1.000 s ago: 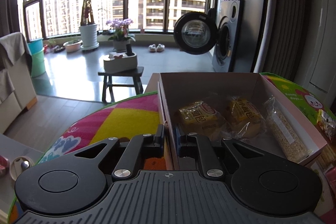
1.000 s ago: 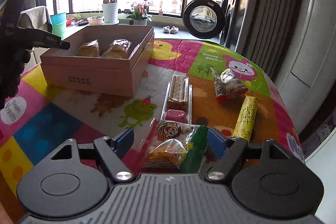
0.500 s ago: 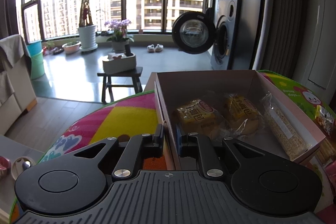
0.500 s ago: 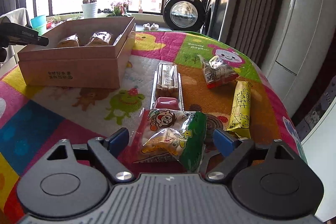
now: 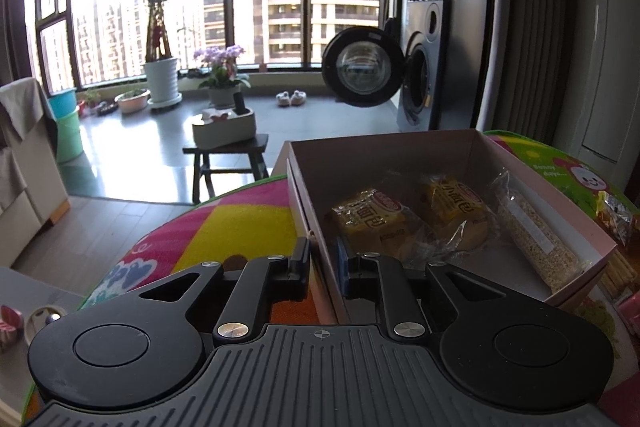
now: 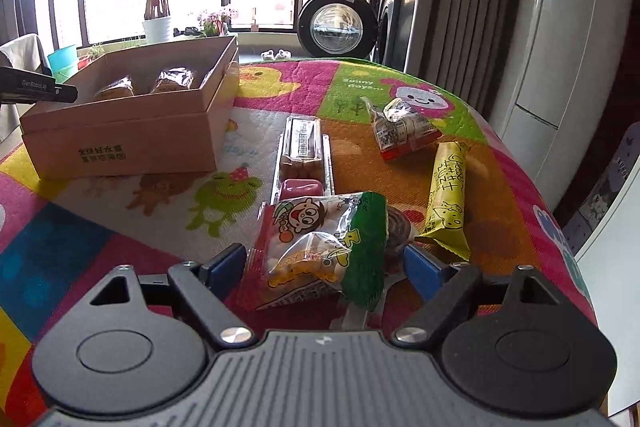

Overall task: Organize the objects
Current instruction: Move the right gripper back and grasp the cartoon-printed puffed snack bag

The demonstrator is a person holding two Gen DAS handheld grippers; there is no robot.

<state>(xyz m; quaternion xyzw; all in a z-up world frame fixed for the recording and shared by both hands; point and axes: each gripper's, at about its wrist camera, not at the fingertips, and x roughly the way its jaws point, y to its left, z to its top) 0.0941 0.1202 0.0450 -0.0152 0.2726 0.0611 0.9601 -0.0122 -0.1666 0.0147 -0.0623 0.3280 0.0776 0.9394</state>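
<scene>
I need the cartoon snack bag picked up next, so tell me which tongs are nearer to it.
Right. The right tongs are open with the cartoon snack bag between their fingers. The left tongs are shut on the cardboard box wall, across the mat.

The colourful mat (image 6: 360, 87) carries the words "Sunny days..." on its green patch, right of centre in the upper half of the right wrist view. The yellow stick packet (image 6: 448, 195) at right centre reads "Cheese" above Chinese characters. The cardboard box (image 6: 120, 147) at left bears two lines of Chinese print on its front wall. The black bar (image 6: 38, 89) at the left edge reads "GenRobot.AI". In the left wrist view, the two yellow bread packets (image 5: 372, 219) in the box show large Chinese characters.
</scene>
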